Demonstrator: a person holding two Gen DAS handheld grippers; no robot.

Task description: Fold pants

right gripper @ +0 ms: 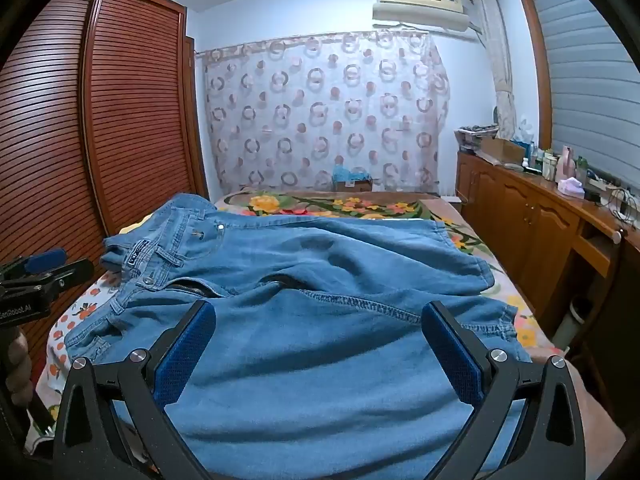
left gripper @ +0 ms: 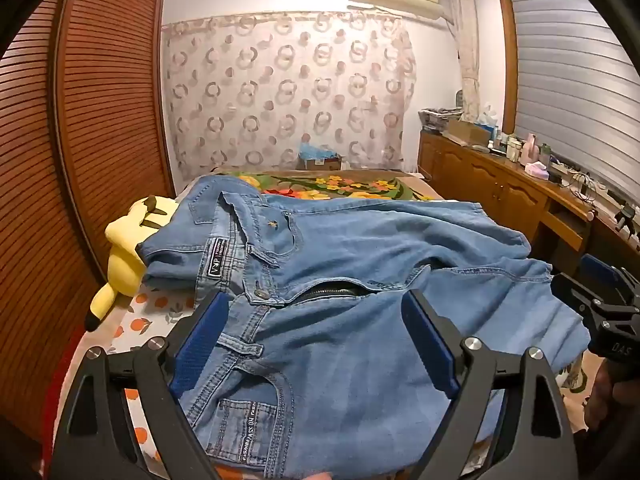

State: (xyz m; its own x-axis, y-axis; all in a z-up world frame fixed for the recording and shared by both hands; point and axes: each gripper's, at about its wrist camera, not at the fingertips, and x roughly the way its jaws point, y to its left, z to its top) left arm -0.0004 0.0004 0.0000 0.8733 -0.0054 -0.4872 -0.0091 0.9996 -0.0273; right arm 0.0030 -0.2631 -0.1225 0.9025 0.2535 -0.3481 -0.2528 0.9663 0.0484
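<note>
Jeans [left gripper: 360,280] sprawl unfolded on bed [left gripper: 132,320], both grippers wide apart.

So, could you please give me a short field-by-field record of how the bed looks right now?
garment: blue jeans, spread unfolded, fly open
surface: bed, floral cover
beside waistband: yellow plush toy
left hand-held gripper: open, over the waistband area
right hand-held gripper: open, over the legs
folding: not yet begun
</note>
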